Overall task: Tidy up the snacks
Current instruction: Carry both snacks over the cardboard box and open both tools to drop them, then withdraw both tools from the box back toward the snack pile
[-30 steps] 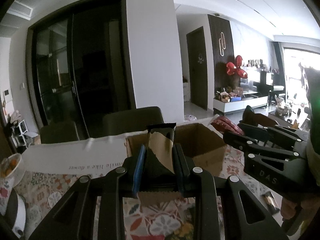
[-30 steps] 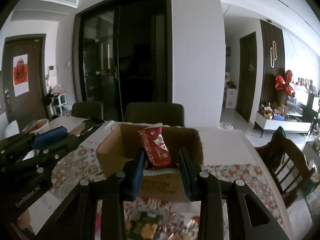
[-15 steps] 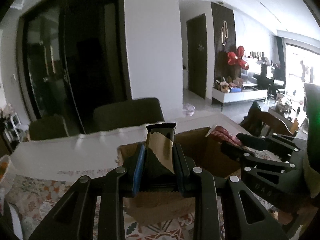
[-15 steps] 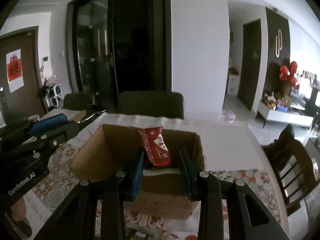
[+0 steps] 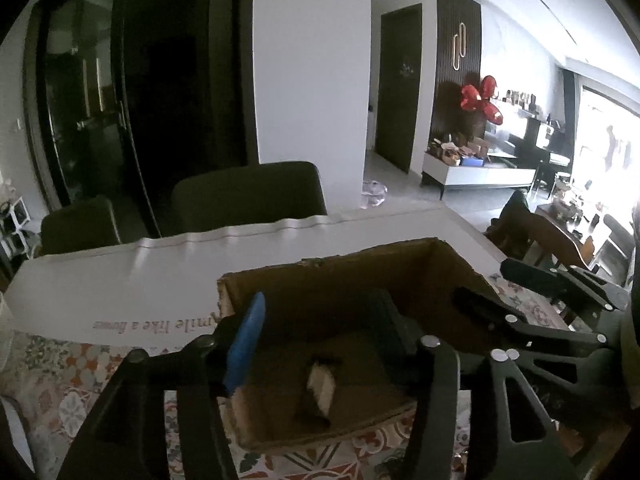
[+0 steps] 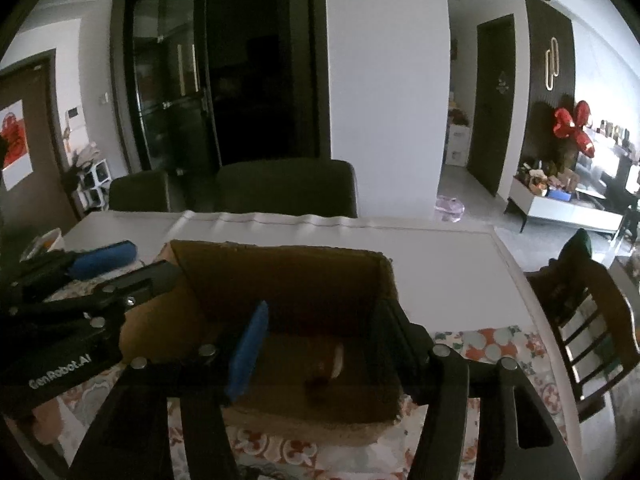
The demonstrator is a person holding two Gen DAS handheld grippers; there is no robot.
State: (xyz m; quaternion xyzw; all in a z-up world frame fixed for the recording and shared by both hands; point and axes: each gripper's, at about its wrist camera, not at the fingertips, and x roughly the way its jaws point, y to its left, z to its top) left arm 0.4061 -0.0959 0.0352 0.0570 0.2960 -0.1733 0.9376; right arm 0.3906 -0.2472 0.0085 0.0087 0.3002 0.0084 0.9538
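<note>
Left wrist view: the left gripper (image 5: 320, 340) hangs over the open brown cardboard box (image 5: 460, 264), its jaws parted with nothing between them, having just been opening. 1 dark snack packet with a pale tan face (image 5: 318, 390) lies on the box floor below the gap, clear of both fingers. The right gripper (image 5: 520, 300) crosses the box's right rim, its tips reaching inside.

Right wrist view: the right gripper (image 6: 320, 344) also stands over the box (image 6: 280, 252), jaws apart and empty after just opening. 1 small snack packet (image 6: 326, 372), dim and hard to identify, lies on the floor beneath it. The left gripper (image 6: 128, 268) enters over the left rim. Box walls stand near the outer side of each gripper; floor space remains open toward the far wall.

The box rests on a floral patterned tablecloth (image 6: 480, 340) beside a white cloth strip (image 5: 120, 280). 2 dark chairs (image 6: 286, 186) stand behind the table's far edge.
</note>
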